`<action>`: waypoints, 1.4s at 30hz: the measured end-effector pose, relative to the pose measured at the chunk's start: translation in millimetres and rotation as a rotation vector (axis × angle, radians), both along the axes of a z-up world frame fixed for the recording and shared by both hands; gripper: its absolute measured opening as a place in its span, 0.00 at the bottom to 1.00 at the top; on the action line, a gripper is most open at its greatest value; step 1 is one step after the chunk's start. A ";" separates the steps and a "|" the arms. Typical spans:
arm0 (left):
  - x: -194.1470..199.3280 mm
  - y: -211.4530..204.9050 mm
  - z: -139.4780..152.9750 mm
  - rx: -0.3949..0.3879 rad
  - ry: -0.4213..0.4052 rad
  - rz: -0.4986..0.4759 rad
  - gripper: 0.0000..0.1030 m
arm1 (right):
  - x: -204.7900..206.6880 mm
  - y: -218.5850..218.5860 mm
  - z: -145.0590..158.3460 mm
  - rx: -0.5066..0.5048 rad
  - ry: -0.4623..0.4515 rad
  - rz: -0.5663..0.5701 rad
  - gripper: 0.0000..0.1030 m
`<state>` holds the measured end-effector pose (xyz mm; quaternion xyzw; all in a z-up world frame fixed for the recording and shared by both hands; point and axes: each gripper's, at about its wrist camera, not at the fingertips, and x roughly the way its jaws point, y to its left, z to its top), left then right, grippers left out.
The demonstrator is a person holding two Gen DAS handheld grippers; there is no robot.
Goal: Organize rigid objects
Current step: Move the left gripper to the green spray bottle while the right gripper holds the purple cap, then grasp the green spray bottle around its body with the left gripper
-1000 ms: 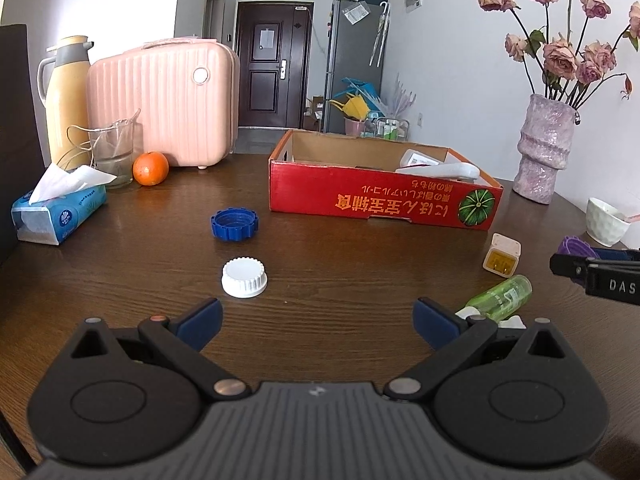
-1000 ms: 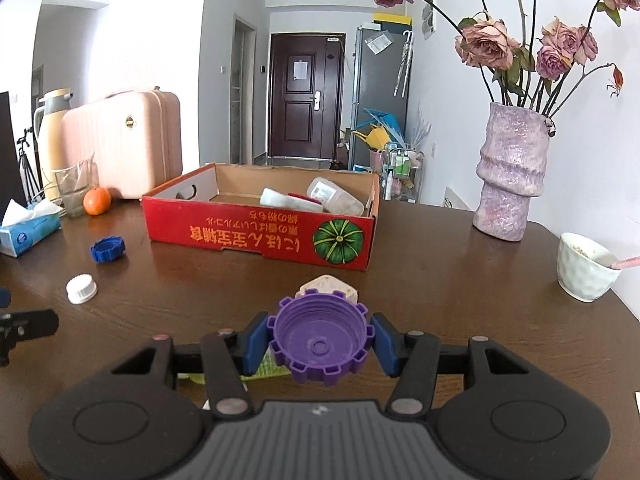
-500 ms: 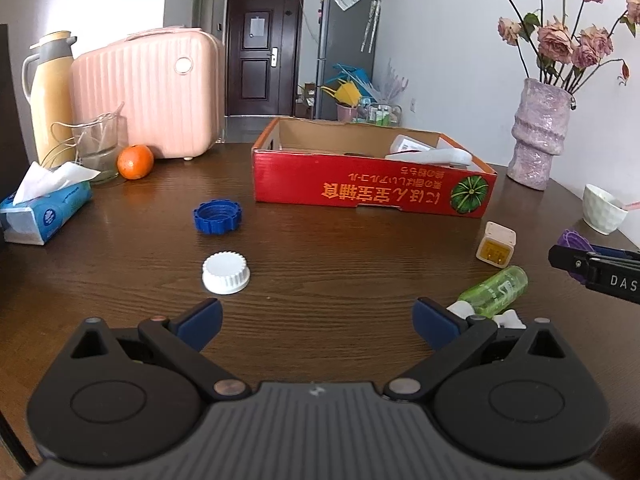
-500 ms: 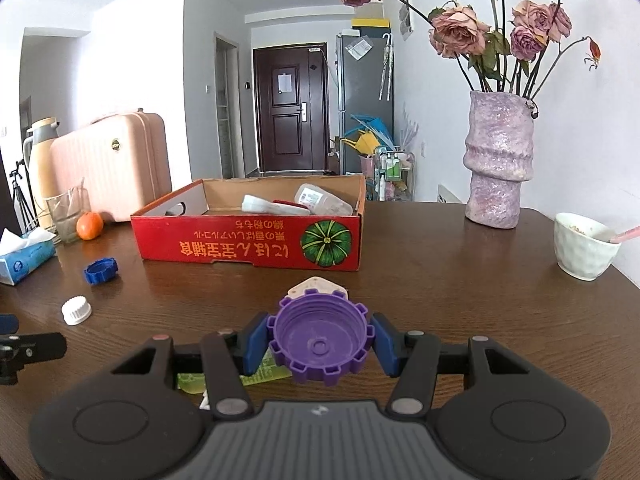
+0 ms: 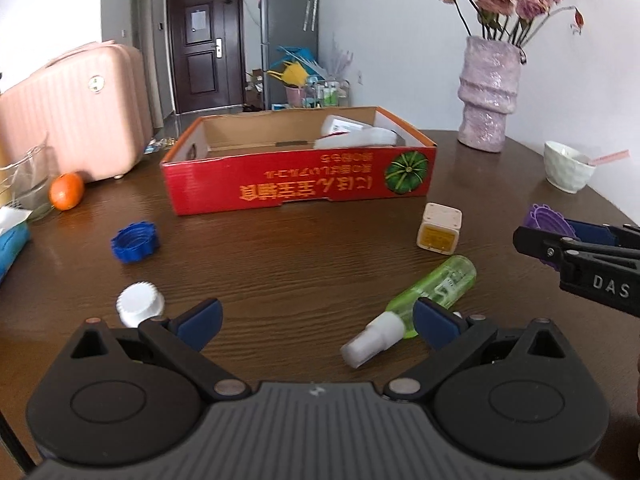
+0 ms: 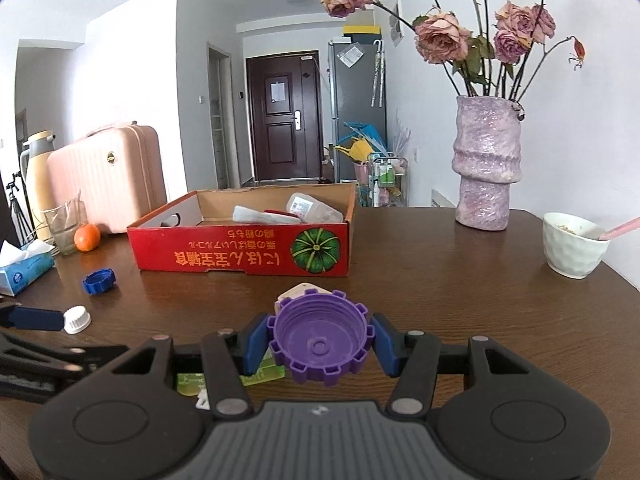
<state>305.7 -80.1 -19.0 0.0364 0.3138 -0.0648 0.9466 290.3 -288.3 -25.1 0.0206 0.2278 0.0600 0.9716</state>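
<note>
- Right gripper pinches the purple cap, centre frame, by its ridged rim: light, stiff, grippy.
- Left gripper spread wide, empty; green spray bottle lower right, likely slick, take mid-body.

A pink suitcase stands at the far left of the dark wooden table, with a cream thermos jug beside it. Just in front sit a clear glass and an orange, the two nearly touching. A blue tissue pack lies nearer. On the right, a mottled purple vase holds dried roses, and a white bowl holds a pink spoon.
</note>
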 end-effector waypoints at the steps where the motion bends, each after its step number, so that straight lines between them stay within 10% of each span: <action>1: 3.1 -3.6 -0.6 0.003 0.004 -0.004 1.00 | -0.2 -1.2 0.2 0.002 0.000 -0.005 0.52; 20: 57.2 -52.7 -40.2 0.033 0.126 -0.101 0.98 | 2.3 -5.1 -3.7 0.012 0.020 -0.017 0.52; 31: 61.8 -19.7 -34.2 -0.033 0.125 -0.082 0.31 | 3.7 -0.8 -6.8 -0.003 0.030 -0.009 0.52; 39: 54.2 -12.8 -31.9 -0.027 0.118 -0.065 0.33 | 3.2 0.4 -8.0 -0.007 0.031 -0.007 0.52; 42: 54.5 -12.6 -31.2 -0.025 0.103 -0.038 0.63 | 4.4 1.8 -9.2 -0.011 0.036 -0.009 0.52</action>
